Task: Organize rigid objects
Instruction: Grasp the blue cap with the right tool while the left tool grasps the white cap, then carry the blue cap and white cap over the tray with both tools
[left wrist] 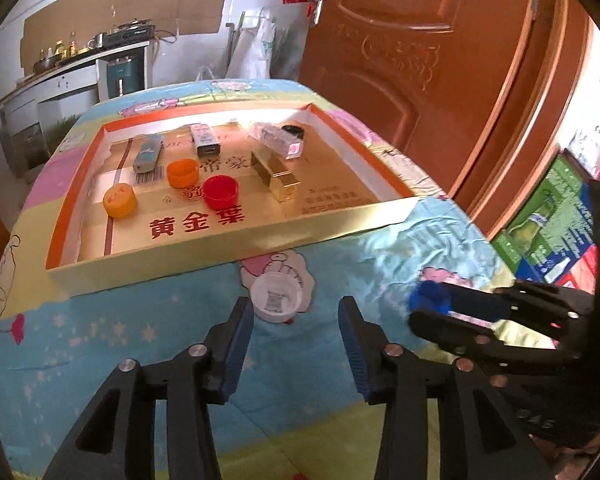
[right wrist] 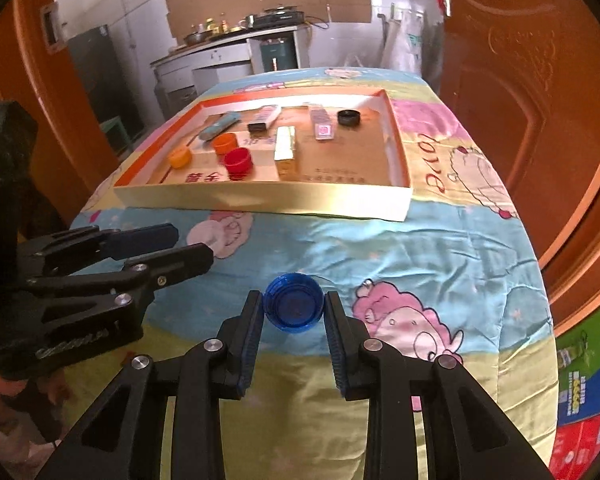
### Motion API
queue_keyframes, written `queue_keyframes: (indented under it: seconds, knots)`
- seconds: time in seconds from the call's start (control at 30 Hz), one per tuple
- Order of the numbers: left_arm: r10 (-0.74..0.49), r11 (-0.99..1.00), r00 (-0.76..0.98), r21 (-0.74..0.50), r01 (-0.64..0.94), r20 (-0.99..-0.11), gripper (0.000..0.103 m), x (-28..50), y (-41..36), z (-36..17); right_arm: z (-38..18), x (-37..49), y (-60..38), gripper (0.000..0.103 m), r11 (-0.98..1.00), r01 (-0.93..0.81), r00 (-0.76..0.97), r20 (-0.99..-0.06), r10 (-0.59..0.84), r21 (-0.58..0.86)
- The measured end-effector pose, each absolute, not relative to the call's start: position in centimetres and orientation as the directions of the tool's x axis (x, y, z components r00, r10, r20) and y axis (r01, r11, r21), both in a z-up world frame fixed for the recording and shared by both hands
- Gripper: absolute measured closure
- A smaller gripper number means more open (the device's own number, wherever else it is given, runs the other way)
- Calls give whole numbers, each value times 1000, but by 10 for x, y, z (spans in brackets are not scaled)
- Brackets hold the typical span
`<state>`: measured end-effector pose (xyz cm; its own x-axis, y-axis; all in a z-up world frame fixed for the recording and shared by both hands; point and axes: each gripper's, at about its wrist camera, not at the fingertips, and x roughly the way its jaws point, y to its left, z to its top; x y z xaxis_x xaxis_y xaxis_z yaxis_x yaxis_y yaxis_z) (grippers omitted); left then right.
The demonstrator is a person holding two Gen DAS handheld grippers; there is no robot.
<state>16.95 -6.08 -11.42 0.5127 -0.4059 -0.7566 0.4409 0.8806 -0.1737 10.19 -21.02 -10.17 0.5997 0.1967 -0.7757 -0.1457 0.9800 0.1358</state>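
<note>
A blue bottle cap (right wrist: 294, 303) is clamped by the right gripper (right wrist: 293, 312). The left gripper (left wrist: 296, 320) is held agape and empty, a white lid (left wrist: 277, 298) lying at twelve o'clock.

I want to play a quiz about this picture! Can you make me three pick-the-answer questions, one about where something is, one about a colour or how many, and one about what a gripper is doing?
1. Where is the white lid?
A. inside the box
B. on the blanket, in front of the box
C. in the left gripper

2. What colour is the cap between the right gripper's fingers?
A. blue
B. red
C. orange

3. What is the left gripper doing?
A. squeezing a cap
B. open, holding nothing
C. gripping the box

Answers: 1 B, it lies on the blanket outside the box's near wall. 2 A, the right gripper is shut on a blue one. 3 B, nothing touches its pads.
</note>
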Motion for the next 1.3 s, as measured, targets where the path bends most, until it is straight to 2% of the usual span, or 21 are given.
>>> queue_keyframes:
  seconds: [0.53, 0.6, 0.8, 1.3]
  knots:
    - [-297, 918, 544, -77, 389, -785, 60, 187, -72, -129, -111, 108, -215, 71, 971, -159, 580, -779, 240, 181]
    - [-271, 922, 559, -44, 386, -784, 71, 186, -73, -129, -112, 109, -215, 71, 970, -159, 580, -778, 242, 183]
    - [-303, 927, 550, -106, 361, -778, 73, 188, -62, -128, -112, 110, -216, 71, 969, -158, 577, -778, 247, 190]
    - [-308, 941, 608, -142, 306, -732, 73, 166, -36, -96, -98, 114, -206, 71, 965, -192, 594, -761, 261, 181]
